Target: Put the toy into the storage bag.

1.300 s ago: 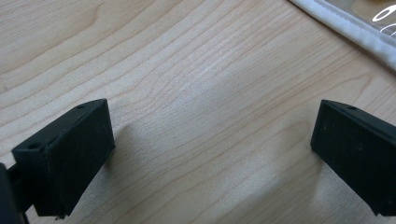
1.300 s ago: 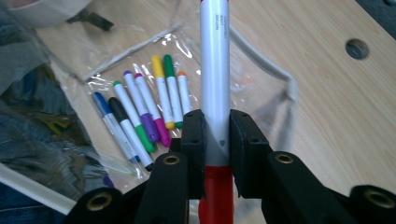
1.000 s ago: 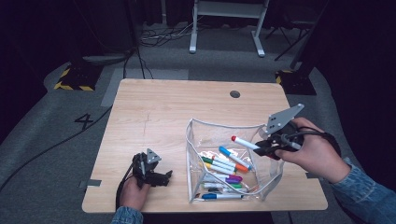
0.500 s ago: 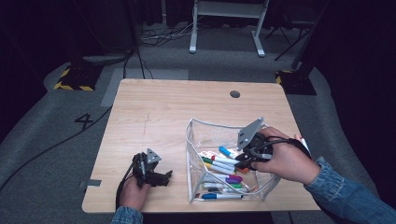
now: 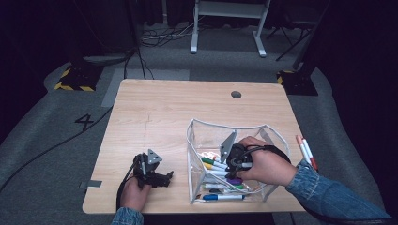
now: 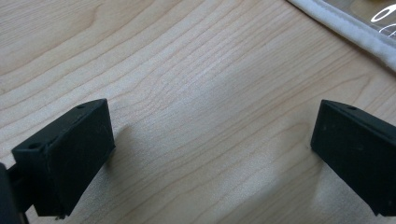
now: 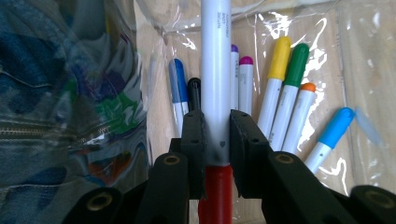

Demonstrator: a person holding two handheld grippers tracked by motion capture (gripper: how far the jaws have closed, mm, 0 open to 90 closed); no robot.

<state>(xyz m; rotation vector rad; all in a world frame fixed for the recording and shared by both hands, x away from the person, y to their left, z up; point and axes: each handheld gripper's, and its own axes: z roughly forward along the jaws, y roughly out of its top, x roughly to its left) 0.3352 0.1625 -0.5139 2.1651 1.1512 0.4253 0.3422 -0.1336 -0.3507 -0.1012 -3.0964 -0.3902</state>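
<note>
From above, we see the right gripper (image 5: 233,158) down inside the clear pouch (image 5: 202,133), above the loose markers (image 5: 213,165); the left gripper (image 5: 159,177) rests on the table (image 5: 164,108). In its own view, the left jaws gape over bare wood. The right gripper view shows jaws clamped on a red-capped marker (image 7: 215,84) (white barrel upright).

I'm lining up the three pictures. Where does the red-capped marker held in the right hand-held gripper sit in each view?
High view: the red-capped marker is hidden under the hand inside the clear pouch, right of centre.
Left gripper view: not in it; a pouch edge crosses the top right corner.
Right gripper view: red-capped marker upright at centre, clamped in the right hand-held gripper.
Shared landmark: the clear pouch.
</note>
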